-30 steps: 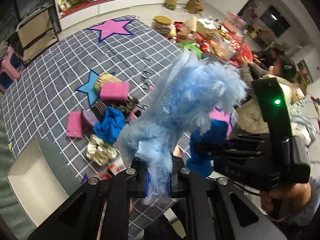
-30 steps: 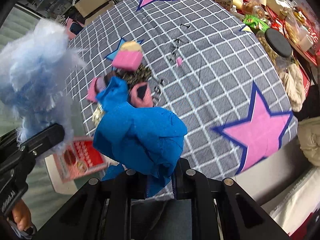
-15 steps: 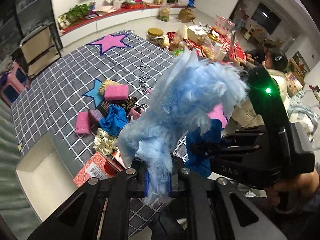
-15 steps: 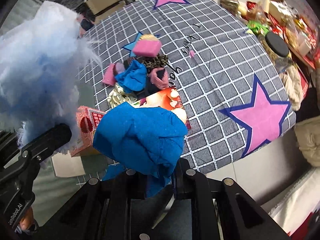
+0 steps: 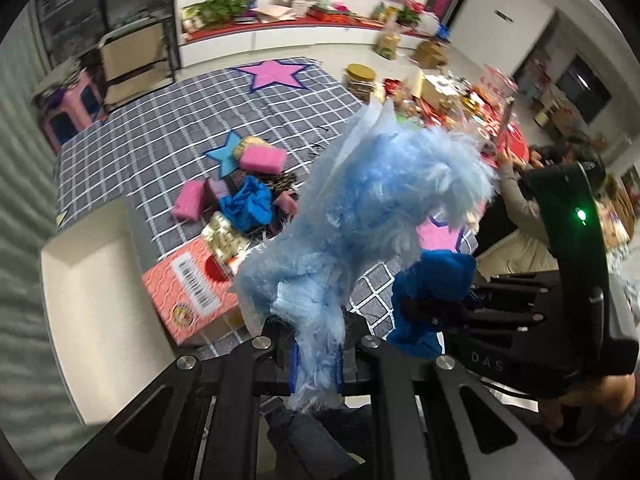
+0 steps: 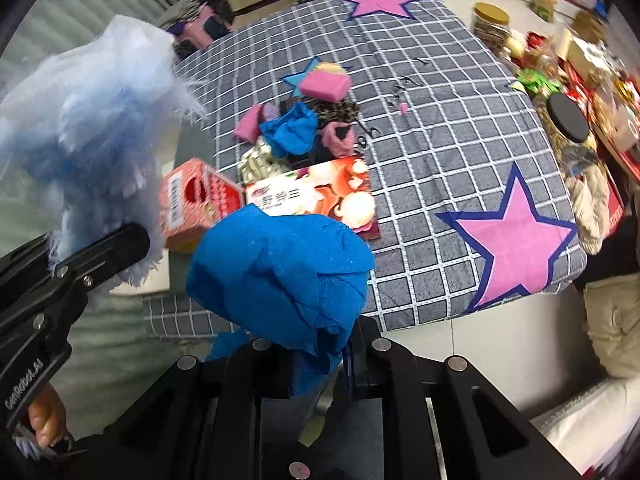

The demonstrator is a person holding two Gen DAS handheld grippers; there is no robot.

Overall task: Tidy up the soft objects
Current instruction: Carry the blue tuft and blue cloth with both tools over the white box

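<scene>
Both hand-held grippers are pulling back and up from the bench (image 6: 460,128); the pile is now sitting farther ahead than a second ago. Left hand-held gripper (image 5: 316,360) is pinching the fluffy light-blue piece (image 5: 372,208), which is standing up just ahead of its fingers. Left of it, below, the white bin (image 5: 92,300) is coming fully into view, likely the drop-off. Right hand-held gripper (image 6: 320,364) is clamping the blue cloth (image 6: 280,268). Remaining soft items (image 6: 296,128) are lying well ahead, beyond the red box (image 6: 192,200).
</scene>
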